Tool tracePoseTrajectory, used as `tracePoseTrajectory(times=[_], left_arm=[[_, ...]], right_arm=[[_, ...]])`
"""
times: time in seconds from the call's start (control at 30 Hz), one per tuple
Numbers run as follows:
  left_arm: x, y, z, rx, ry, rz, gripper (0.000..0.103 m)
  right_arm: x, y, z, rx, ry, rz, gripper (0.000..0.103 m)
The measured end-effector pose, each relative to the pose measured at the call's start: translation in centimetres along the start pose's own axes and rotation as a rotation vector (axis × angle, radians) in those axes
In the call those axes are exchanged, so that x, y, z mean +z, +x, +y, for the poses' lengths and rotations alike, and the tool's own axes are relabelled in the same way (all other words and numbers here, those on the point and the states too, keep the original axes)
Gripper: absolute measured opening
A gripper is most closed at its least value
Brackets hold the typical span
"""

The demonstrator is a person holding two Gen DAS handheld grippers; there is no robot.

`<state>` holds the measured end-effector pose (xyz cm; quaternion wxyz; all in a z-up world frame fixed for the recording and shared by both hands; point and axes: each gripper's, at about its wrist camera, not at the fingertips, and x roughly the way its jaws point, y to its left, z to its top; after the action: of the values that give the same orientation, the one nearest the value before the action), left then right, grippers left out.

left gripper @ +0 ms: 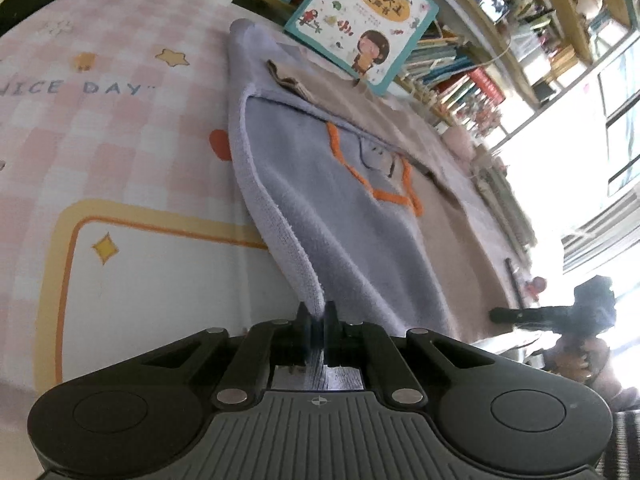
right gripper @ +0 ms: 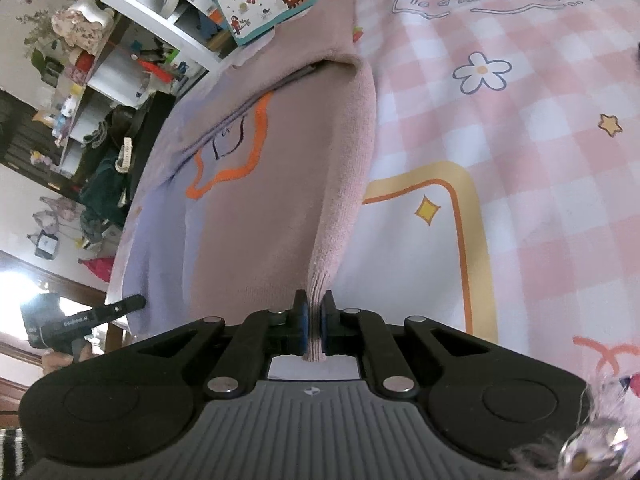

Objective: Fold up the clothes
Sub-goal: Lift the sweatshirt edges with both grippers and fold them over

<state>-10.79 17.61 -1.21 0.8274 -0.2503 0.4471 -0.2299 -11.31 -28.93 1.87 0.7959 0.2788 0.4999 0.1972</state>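
My left gripper [left gripper: 318,314] has its fingers clamped on the lavender half of a two-tone knit sweater [left gripper: 320,216] with an orange outlined star. The sweater lies on the pink checked bedspread [left gripper: 120,120], running up to the bed's far edge, where a teal-bordered children's picture book [left gripper: 360,20] stands. My right gripper [right gripper: 314,312] has its fingers clamped on the sweater's dusty-pink ribbed hem [right gripper: 320,280].

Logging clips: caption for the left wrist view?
Left gripper pinching lavender knit sweater's hem above pink checked tablecloth.
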Motion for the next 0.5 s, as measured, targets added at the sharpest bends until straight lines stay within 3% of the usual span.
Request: tracePoseTrajectory(times=[0.17, 0.3, 0.5], left_arm=[[-0.4, -1.8, 0.3, -0.136, -0.083, -0.103, 0.004], [0.8, -2.7, -0.1, -0.287, -0.125, -0.246, 0.004], [4.7, -2.2, -1.1, -0.436, -0.139, -0.407, 0.004]], right_arm=[[0.1, -1.7, 0.2, 0.09, 0.035, -0.032, 0.006], [2.2, -4.0, 1.7, 0.218, 0.008, -0.166, 0.006], [6.8, -4.6, 4.0, 0.312, -0.043, -0.324, 0.006]])
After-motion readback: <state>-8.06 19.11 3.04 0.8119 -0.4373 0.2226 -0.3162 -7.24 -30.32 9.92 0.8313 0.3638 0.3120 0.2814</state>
